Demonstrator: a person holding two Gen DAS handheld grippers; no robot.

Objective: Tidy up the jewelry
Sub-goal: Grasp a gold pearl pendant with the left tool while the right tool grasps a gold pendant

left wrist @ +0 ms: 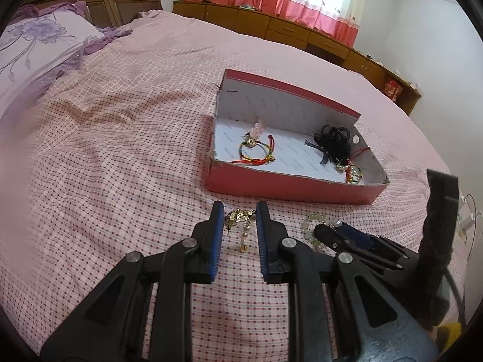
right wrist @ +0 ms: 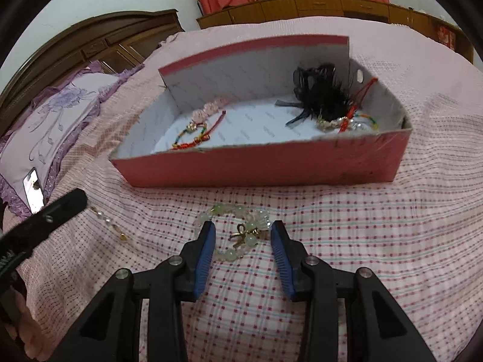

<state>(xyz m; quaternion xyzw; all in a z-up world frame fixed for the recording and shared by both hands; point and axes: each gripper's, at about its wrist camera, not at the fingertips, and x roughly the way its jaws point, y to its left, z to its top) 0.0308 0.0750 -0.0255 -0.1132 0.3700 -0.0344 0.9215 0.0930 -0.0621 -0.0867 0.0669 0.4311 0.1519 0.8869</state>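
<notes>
My left gripper is shut on a gold earring with a pearl drop, a little above the pink checked bedspread. The drop trails from one left finger in the right wrist view. My right gripper is open and low over a pale green bead bracelet with a gold bow charm, with its fingers either side of the charm. From the left wrist view, that bracelet lies by the right gripper. Just beyond stands an open red box.
The box holds a multicoloured cord bracelet, pink beads, a black feather piece and a red cord charm bracelet. A purple floral pillow with a phone lies left. A wooden headboard and cabinets stand behind.
</notes>
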